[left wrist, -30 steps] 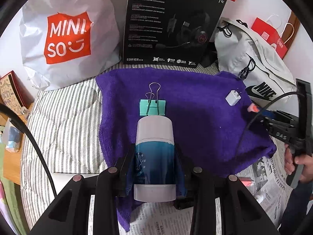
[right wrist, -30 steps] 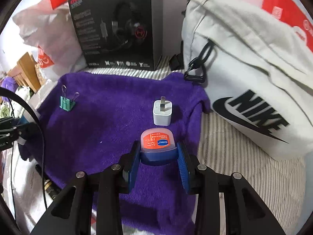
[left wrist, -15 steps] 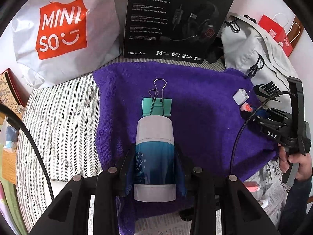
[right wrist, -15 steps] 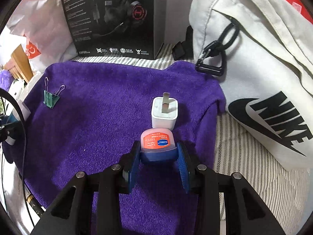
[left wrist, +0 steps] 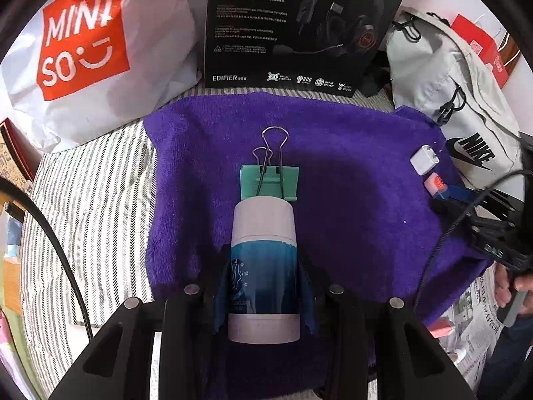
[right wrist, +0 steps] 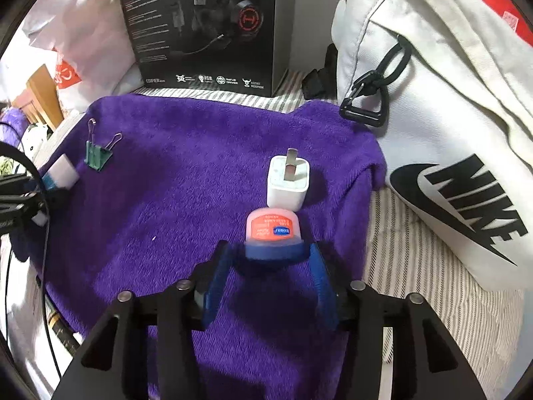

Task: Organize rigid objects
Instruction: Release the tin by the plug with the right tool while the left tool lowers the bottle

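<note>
The white plastic bag (left wrist: 100, 50) reads "MINISO", the black headset box (left wrist: 299, 26) "EDIFIER", and the pale fabric bag (right wrist: 449, 133) "NIKE" in black letters.

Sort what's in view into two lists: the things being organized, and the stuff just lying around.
Being organized:
bottle, shut in the left gripper
small jar, between the open jaws of the right gripper
binder clip
charger plug
purple towel under them

Lying around:
headset box
Miniso bag
Nike bag
newspaper
</note>
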The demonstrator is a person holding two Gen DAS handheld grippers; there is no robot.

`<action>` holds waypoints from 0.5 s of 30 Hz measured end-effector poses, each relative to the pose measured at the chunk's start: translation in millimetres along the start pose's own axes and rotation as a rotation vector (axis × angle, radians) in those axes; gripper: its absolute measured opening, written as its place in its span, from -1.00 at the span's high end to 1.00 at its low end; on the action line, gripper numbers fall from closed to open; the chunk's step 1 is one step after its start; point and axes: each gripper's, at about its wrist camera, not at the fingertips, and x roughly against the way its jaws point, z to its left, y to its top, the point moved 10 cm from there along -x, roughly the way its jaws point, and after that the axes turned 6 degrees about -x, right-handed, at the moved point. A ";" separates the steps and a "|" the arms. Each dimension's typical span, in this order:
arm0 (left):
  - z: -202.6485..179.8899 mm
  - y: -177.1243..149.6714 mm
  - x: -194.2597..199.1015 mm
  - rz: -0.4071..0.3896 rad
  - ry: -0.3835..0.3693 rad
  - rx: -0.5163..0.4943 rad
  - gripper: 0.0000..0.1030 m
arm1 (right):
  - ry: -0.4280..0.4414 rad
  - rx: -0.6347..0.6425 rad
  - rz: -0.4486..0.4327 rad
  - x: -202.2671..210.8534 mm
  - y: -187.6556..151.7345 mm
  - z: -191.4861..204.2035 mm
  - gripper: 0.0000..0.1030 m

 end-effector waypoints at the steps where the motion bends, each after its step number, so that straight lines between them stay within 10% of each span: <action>1: 0.1 0.4 -1.3 0.002 0.007 -0.003 0.34 | 0.001 0.000 -0.001 3.2 -1.6 -1.0 0.04; 15: -8.4 1.8 -2.9 0.001 0.061 -0.075 0.25 | 0.010 -0.071 -0.080 72.4 -30.2 -11.6 0.03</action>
